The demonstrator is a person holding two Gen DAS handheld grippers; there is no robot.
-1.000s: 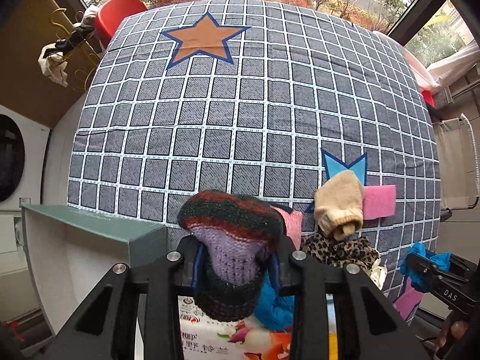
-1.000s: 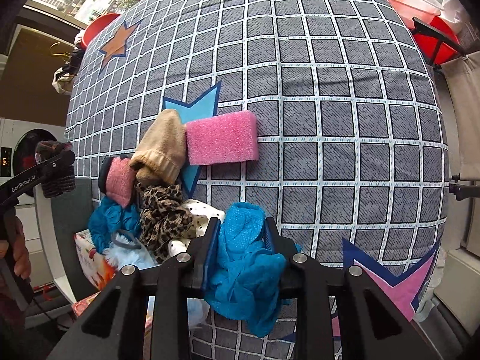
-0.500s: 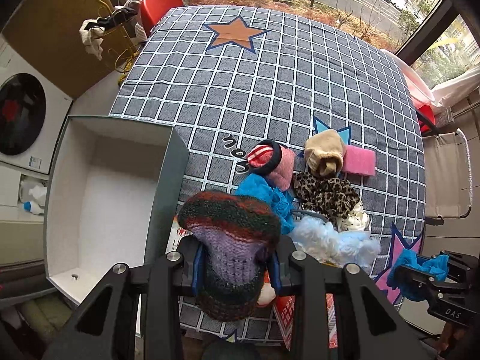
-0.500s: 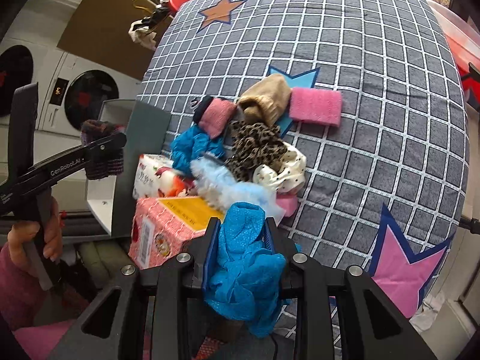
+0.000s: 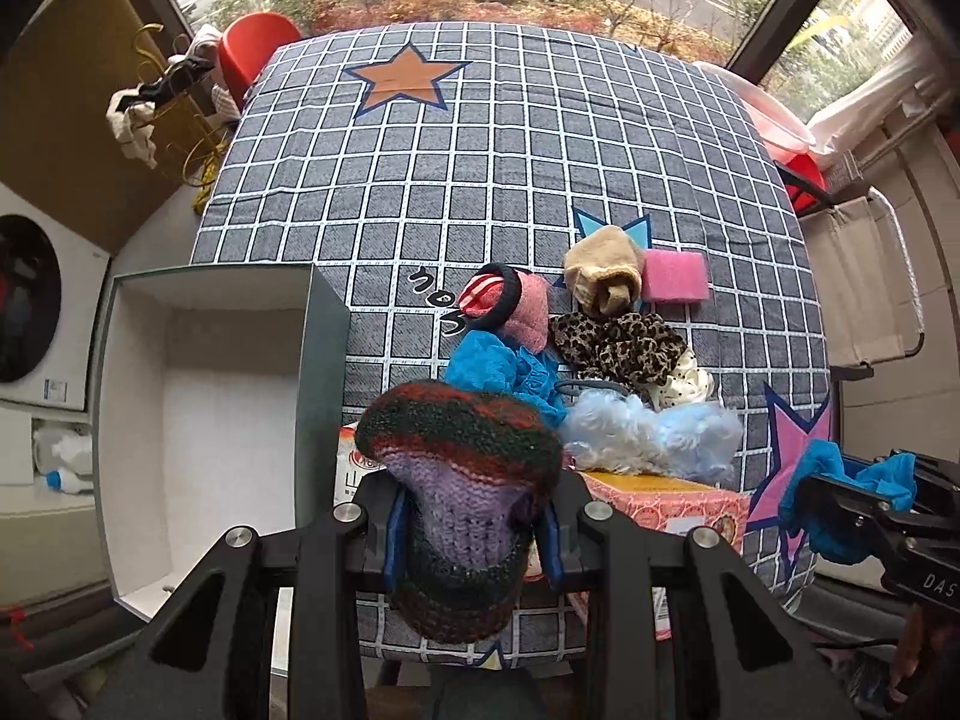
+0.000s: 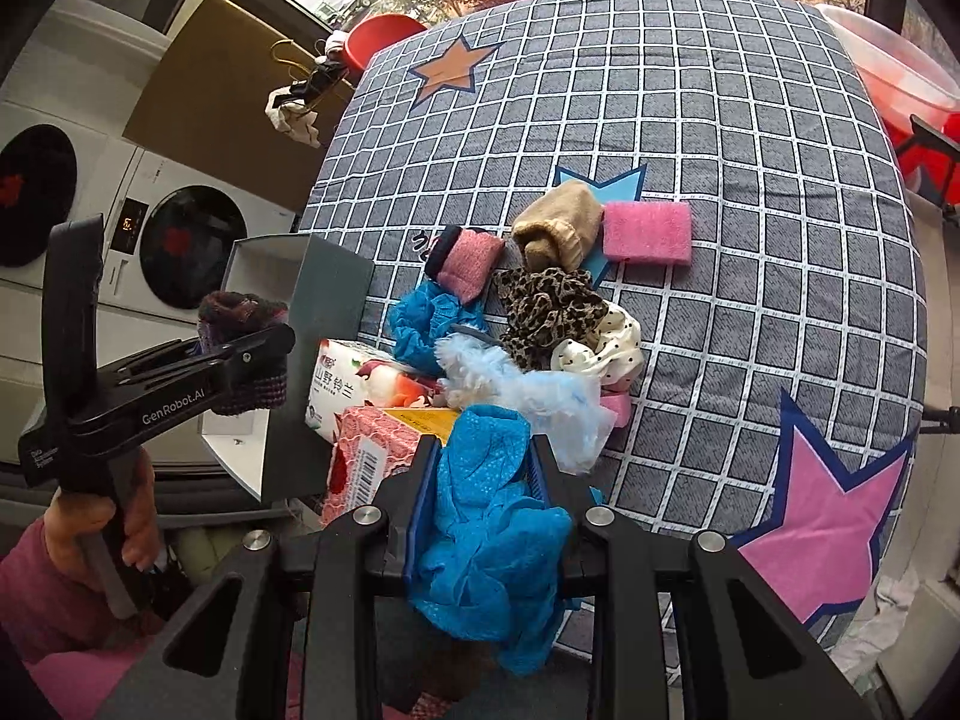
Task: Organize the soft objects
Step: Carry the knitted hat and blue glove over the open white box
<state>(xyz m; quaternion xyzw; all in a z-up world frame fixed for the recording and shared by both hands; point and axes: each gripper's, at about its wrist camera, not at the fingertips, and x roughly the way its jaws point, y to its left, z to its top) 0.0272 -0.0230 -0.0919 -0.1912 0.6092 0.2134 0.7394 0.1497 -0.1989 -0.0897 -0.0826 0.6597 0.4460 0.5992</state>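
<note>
While clamped (both grippers): knit piece (image 5: 462, 480) between fingers (image 5: 393, 531).

From the left wrist we look steeply down past the near-left corner of the grey checked tablecloth (image 5: 492, 180); from the right wrist, less steeply over its near edge (image 6: 750, 150). Both sit high and share the pile of soft things (image 5: 606, 342) (image 6: 540, 312) and the open white-lined box (image 5: 216, 384) (image 6: 270, 258)
</note>
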